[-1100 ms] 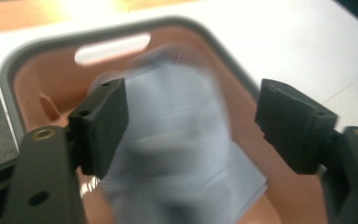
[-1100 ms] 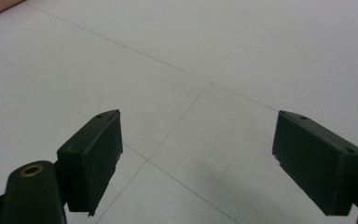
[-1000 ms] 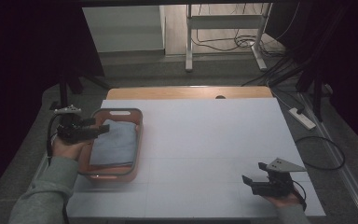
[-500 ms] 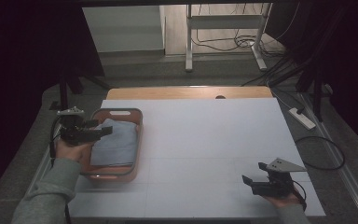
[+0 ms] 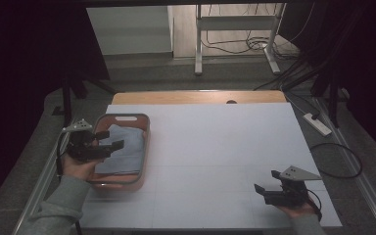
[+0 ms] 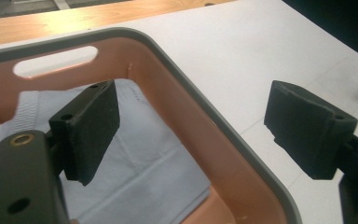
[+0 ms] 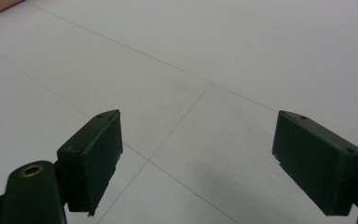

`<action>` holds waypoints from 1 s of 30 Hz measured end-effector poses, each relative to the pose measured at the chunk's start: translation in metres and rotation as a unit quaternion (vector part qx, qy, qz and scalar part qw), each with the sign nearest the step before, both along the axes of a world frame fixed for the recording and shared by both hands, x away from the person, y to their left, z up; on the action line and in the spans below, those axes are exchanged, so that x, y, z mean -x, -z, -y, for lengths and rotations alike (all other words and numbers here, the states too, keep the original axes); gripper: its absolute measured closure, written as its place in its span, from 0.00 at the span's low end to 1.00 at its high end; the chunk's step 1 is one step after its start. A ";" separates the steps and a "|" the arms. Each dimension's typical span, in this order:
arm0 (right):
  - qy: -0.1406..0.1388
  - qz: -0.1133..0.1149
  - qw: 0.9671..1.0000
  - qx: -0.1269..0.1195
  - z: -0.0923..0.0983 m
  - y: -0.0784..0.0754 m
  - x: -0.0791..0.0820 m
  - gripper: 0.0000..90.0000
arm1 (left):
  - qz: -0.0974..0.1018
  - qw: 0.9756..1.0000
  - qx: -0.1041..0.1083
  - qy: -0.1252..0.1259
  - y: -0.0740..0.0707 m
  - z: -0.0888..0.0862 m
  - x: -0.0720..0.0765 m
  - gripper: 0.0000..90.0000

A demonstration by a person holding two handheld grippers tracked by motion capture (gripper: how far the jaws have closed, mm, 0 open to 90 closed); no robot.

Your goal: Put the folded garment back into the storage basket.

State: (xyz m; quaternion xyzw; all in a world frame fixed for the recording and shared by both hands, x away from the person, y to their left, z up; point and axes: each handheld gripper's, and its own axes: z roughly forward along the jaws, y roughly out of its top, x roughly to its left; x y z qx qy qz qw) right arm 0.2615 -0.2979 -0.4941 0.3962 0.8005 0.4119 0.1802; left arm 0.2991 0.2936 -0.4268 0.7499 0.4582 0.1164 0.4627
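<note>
The cloth (image 5: 122,151), a pale blue-grey folded rectangle of soft fabric, lies flat in the basket (image 5: 146,128) at the table's (image 5: 225,147) left, its long axis running front to back. The basket is smooth pink plastic with a grey rim. The left gripper (image 5: 111,139) hovers over it, jaws wide, empty. The right gripper (image 5: 267,184) is also wide, empty.

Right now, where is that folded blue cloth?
In the high view the folded blue cloth lies inside the pink basket at the table's left, under the open left gripper.
</note>
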 end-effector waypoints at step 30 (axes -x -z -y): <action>0.004 -0.002 1.000 0.000 0.003 0.001 -0.002 0.19 | 0.028 0.998 -0.002 0.061 0.030 0.051 0.054 0.19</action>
